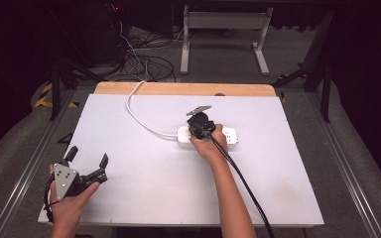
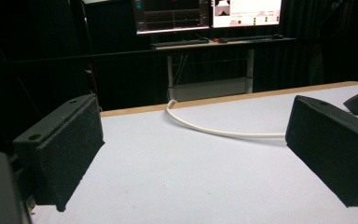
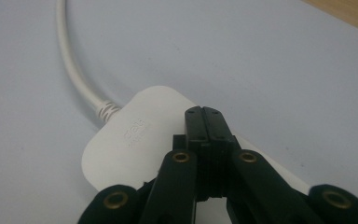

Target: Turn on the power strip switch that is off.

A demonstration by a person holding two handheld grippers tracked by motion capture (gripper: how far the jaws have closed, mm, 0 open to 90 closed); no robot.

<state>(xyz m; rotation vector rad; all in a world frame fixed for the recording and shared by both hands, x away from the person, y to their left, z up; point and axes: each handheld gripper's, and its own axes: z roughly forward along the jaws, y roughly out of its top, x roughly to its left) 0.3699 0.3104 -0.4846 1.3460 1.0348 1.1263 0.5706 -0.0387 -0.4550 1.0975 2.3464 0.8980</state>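
So a white power strip (image 1: 208, 137) is laid flat near the middle of the white table (image 1: 144, 193), a bit toward the far side. Its white cord (image 1: 138, 115) is curved off to the far left edge, where a strip of bare wood (image 1: 178, 89) is seen. The right gripper (image 1: 199, 125) is held right over the strip's left end, and in the right gripper view its jaws are pressed fully together with nothing between them, tips just above the strip's rounded end (image 3: 140, 135) near where the cord is plugged in. The left gripper (image 1: 87, 156) is parked at the near left corner, well apart from the strip, jaws spread wide and empty. Monitors (image 2: 205, 14) are seen glowing past the table in the left gripper view.
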